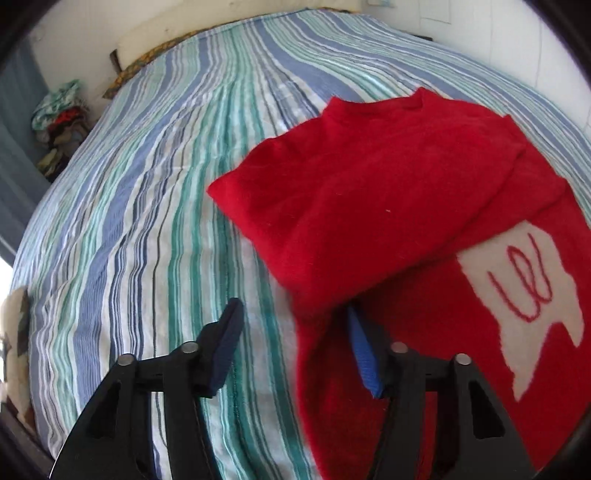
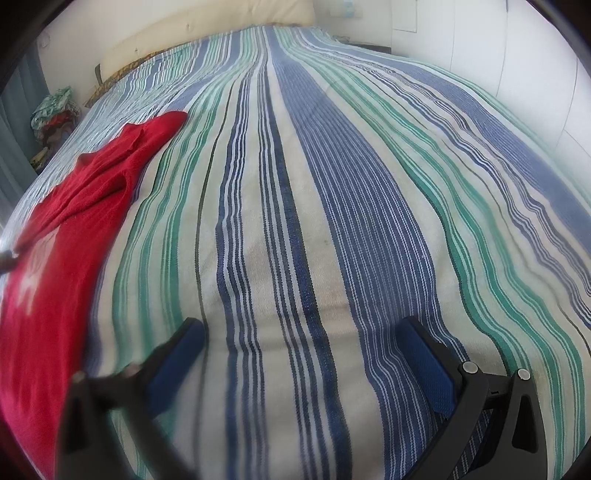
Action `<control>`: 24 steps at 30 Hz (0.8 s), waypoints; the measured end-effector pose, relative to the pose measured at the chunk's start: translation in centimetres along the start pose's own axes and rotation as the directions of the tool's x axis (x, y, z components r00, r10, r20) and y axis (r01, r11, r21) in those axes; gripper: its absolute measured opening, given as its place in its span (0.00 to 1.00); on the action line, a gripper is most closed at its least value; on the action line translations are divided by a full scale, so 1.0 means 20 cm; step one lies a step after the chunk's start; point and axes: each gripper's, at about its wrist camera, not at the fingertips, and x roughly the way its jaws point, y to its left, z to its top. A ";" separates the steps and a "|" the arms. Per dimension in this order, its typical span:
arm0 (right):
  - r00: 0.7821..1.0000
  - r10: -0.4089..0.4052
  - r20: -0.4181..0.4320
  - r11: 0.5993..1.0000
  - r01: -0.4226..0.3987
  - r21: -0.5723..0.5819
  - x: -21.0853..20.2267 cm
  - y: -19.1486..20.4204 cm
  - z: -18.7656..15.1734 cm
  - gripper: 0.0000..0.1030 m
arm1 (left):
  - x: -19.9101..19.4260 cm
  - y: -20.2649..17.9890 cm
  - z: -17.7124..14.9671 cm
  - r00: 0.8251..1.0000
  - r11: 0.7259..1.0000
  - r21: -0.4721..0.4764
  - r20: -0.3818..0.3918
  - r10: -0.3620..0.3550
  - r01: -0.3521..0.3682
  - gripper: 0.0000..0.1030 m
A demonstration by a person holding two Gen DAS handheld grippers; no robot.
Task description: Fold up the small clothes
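Observation:
A small red sweater (image 1: pixel 369 184) lies on the striped bedspread (image 1: pixel 147 221), one side folded over its front. A white patch with a red scribble (image 1: pixel 524 295) shows on the uncovered part. My left gripper (image 1: pixel 293 306) hangs just over the sweater's near left edge. Its jaws stand apart, red cloth reaches in beside the right pad, and the pads do not press it. In the right wrist view the sweater (image 2: pixel 74 229) lies at the far left. My right gripper (image 2: pixel 301 324) is open over bare bedspread (image 2: pixel 332 184), with nothing between its fingers.
A heap of mixed clothes (image 1: pixel 59 118) sits beyond the bed's left side, also in the right wrist view (image 2: pixel 55 110). A cream cushion (image 2: pixel 207 33) lines the head of the bed. A white wall (image 2: pixel 517 55) runs along the right.

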 end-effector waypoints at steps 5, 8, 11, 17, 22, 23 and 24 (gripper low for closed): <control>1.000 -0.006 0.008 1.000 0.006 -0.006 0.00 0.01 -0.01 1.00 | 0.00 0.18 -0.15 0.997 0.969 -0.240 0.062 -0.046 0.060 0.05; 1.000 0.000 0.007 1.000 0.000 -0.004 0.01 0.00 0.00 1.00 | 0.00 0.17 -0.15 0.997 0.969 -0.236 0.052 -0.057 0.068 0.05; 1.000 -0.003 0.005 1.000 0.003 -0.005 0.01 0.01 0.00 1.00 | 0.00 0.19 -0.16 0.995 0.965 -0.245 0.038 -0.090 0.096 0.11; 1.000 0.000 0.008 1.000 0.000 -0.004 0.01 0.00 0.00 1.00 | -0.16 0.27 -0.24 0.980 0.942 -0.270 0.033 -0.198 0.200 0.39; 1.000 -0.001 0.006 1.000 0.001 -0.005 0.01 0.01 0.00 1.00 | -0.19 0.51 -0.03 0.927 0.839 -0.394 0.159 -0.339 0.375 0.55; 1.000 -0.002 0.006 1.000 0.002 -0.006 0.01 0.01 0.00 1.00 | -0.13 0.53 0.04 0.910 0.809 -0.419 0.151 -0.385 0.412 0.61; 1.000 -0.003 0.005 1.000 0.003 -0.007 0.01 0.01 0.00 1.00 | -0.06 0.55 0.11 0.891 0.779 -0.441 0.138 -0.433 0.447 0.62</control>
